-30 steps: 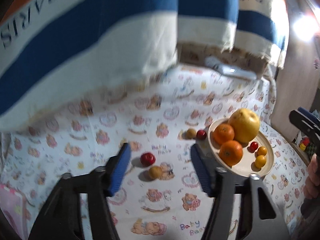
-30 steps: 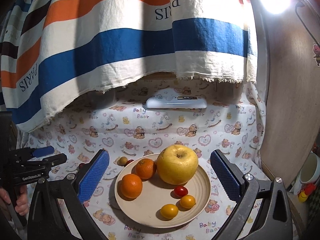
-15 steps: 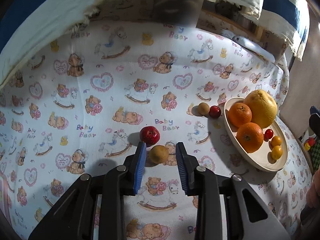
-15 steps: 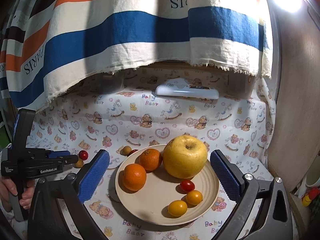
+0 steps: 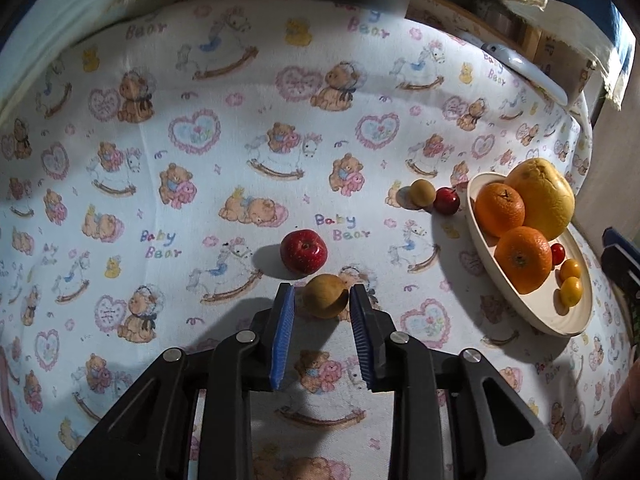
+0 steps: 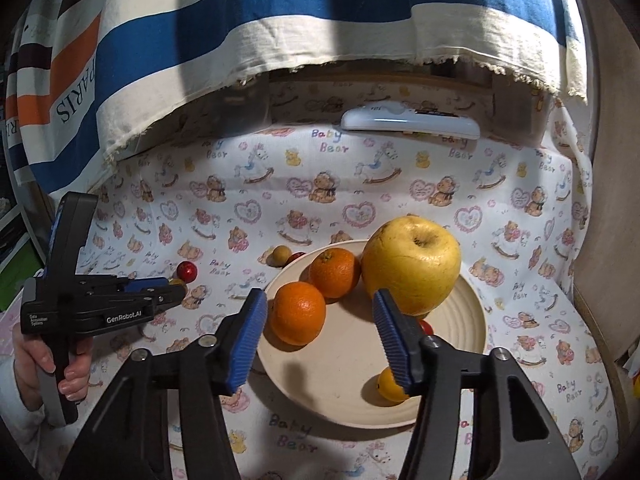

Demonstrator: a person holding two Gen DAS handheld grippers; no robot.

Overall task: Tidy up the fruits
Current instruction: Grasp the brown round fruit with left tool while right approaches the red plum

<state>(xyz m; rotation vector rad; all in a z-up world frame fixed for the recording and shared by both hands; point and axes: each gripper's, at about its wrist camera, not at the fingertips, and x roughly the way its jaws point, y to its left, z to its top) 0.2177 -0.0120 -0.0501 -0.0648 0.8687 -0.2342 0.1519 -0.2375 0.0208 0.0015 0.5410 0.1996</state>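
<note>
My left gripper [image 5: 322, 300] straddles a small tan fruit [image 5: 325, 296] on the cloth; the jaws are narrow, with a gap on the left side, so it is open around it. A red apple [image 5: 304, 251] lies just beyond. A second tan fruit [image 5: 421, 193] and a small red fruit [image 5: 447, 200] lie beside the cream plate [image 5: 560, 320]. My right gripper [image 6: 320, 312] is open and empty above the plate [image 6: 340, 380], which holds two oranges [image 6: 297, 313], a big yellow fruit [image 6: 412, 264] and small tomatoes [image 6: 390, 385]. The left gripper also shows in the right wrist view [image 6: 176, 286].
A bear-print cloth [image 5: 200, 128] covers the table. A striped cloth [image 6: 280, 20] hangs over the back. A white flat device [image 6: 408, 123] lies at the back edge. A wooden wall [image 6: 604, 200] stands close on the right.
My left gripper has dropped to the cloth and narrowed around the tan fruit. My right gripper has narrowed and moved in over the plate.
</note>
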